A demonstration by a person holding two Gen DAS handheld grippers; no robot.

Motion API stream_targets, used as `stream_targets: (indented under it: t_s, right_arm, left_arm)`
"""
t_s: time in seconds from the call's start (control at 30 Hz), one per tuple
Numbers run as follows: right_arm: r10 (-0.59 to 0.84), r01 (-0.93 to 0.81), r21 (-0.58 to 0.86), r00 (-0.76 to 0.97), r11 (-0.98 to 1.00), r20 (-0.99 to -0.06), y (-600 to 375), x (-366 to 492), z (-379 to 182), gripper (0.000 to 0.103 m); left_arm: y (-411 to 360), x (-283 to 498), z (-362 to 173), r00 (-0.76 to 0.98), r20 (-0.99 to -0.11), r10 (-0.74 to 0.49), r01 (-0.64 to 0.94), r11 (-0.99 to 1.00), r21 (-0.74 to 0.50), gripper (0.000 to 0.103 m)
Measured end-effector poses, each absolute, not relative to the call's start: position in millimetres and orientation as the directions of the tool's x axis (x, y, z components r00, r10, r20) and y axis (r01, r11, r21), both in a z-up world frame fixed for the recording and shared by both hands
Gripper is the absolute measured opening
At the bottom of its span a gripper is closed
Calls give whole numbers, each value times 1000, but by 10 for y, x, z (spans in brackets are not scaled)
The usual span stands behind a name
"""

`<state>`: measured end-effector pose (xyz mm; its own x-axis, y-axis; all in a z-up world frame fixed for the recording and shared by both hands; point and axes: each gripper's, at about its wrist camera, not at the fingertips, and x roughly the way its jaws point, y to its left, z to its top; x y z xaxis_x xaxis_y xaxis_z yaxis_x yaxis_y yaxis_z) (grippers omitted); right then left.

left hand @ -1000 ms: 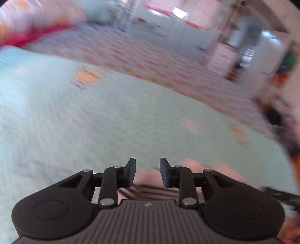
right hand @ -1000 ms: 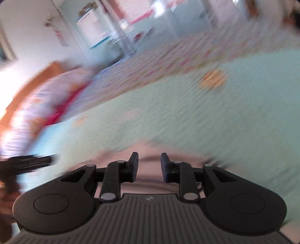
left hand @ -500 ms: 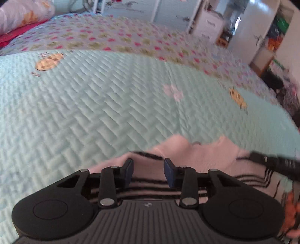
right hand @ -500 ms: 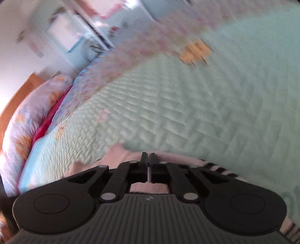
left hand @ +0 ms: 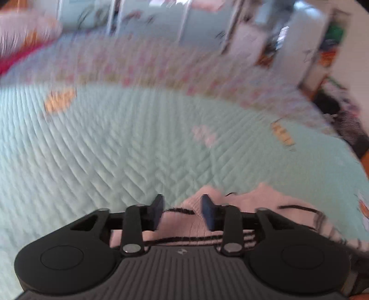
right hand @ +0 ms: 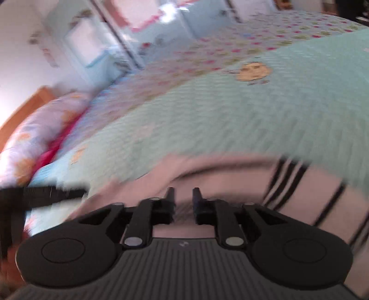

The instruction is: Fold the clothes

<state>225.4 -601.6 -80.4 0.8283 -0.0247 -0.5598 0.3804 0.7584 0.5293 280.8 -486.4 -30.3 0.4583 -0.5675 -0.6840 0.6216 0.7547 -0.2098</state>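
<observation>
a pink garment with black stripes (right hand: 299,184) lies on the mint quilted bedspread (left hand: 115,150) at its near edge, long axis running along that edge. left gripper (left hand: 182,211) and right gripper (right hand: 183,200) hover over it, jaws opening, grasping nothing.

bed covered by mint quilted spread (left hand: 129,147) | floral sheet (right hand: 265,34) laid beyond | wooden headboard (right hand: 25,106) seen left | pale wardrobes (left hand: 147,20) lit brightly
</observation>
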Motion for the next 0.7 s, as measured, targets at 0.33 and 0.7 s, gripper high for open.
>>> stream_targets:
  t_s: [0.33,0.7]
  right_arm:
    - [115,239,729,910,641,-399,-6107,1713,-1298,16]
    - [125,212,756,924,620,-362,-5955,1517,-1410,14]
  left_arm:
    - [-3968,3009,-673,403,-813,-421,519,836,-176,67]
    - [-3981,3000,-792,245,-767,-592,572,727,-379,66]
